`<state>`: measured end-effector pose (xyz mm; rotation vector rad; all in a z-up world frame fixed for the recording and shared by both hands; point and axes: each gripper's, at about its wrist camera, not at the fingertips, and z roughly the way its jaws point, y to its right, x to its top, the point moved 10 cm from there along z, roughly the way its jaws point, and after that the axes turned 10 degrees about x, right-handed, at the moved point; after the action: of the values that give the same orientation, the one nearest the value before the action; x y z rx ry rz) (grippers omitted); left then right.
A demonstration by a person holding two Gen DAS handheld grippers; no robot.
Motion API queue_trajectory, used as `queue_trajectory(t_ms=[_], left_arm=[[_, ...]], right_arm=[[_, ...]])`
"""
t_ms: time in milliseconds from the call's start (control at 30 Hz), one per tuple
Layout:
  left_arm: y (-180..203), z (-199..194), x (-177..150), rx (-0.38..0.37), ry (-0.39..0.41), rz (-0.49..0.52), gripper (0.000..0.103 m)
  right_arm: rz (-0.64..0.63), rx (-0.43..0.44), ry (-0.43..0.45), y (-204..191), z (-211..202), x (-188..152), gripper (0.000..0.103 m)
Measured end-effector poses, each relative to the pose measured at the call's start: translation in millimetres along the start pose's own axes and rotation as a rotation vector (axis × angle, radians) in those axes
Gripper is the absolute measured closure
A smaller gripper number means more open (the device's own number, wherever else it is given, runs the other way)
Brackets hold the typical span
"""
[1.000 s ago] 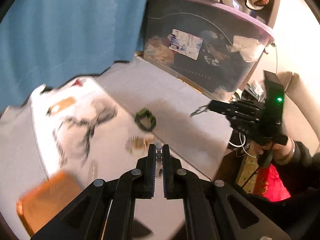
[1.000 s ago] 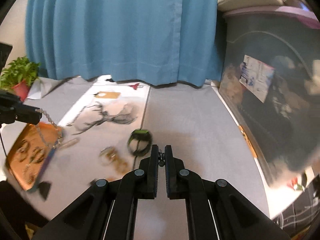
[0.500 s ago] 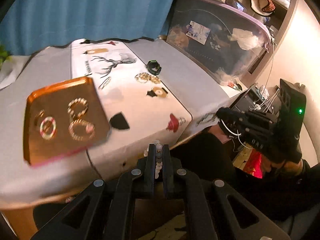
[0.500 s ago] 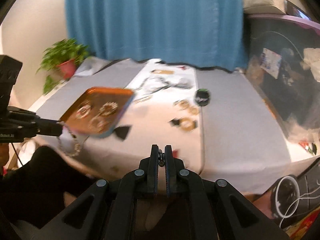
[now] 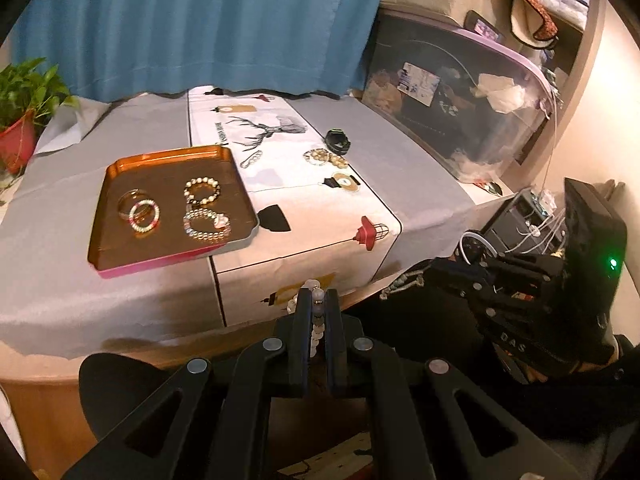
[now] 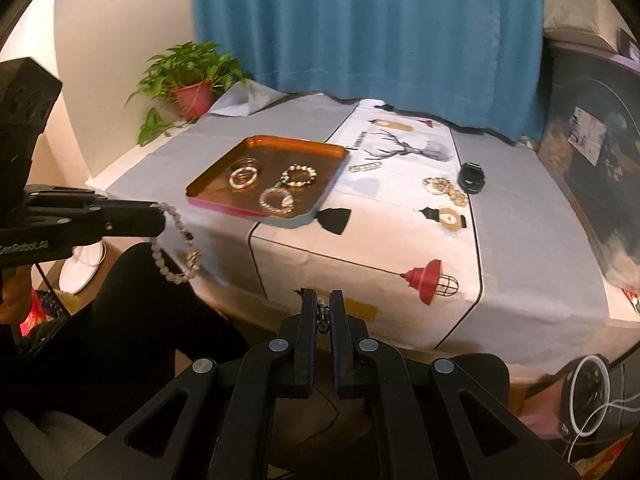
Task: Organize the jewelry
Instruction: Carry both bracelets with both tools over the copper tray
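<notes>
Left gripper (image 5: 318, 300) clenched on a pale round-bead bracelet (image 6: 176, 244); right gripper (image 6: 322, 304) clenched on a thin metal chain (image 5: 404, 283), lower centre.

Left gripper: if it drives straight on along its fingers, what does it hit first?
Probably the hanging front of the tablecloth at the table's near edge, below the orange tray. The left gripper, shut on a pale bead bracelet, sits off the table. Depth is uncertain.

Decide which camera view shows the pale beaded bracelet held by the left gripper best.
The right wrist view: the whole pale beaded bracelet dangles from the left gripper. The left wrist view shows only a few beads between its fingers.
</notes>
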<state>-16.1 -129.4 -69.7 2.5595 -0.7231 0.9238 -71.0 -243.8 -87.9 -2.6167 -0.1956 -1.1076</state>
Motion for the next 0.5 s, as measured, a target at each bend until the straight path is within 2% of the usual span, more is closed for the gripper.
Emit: queue_trajectory(t_ms=[233, 500], left_arm=[[-8.3, -8.0, 1.5, 0.019, 0.022, -0.023, 0.099], [-36.9, -14.9, -0.8, 0.058, 0.036, -0.079, 0.099]], right_arm=[[-0.011, 0.0, -0.005, -4.7, 0.3, 0.8, 0.097], [-0.035, 0.02, -0.04, -13.1, 15.2, 0.8, 0.097]])
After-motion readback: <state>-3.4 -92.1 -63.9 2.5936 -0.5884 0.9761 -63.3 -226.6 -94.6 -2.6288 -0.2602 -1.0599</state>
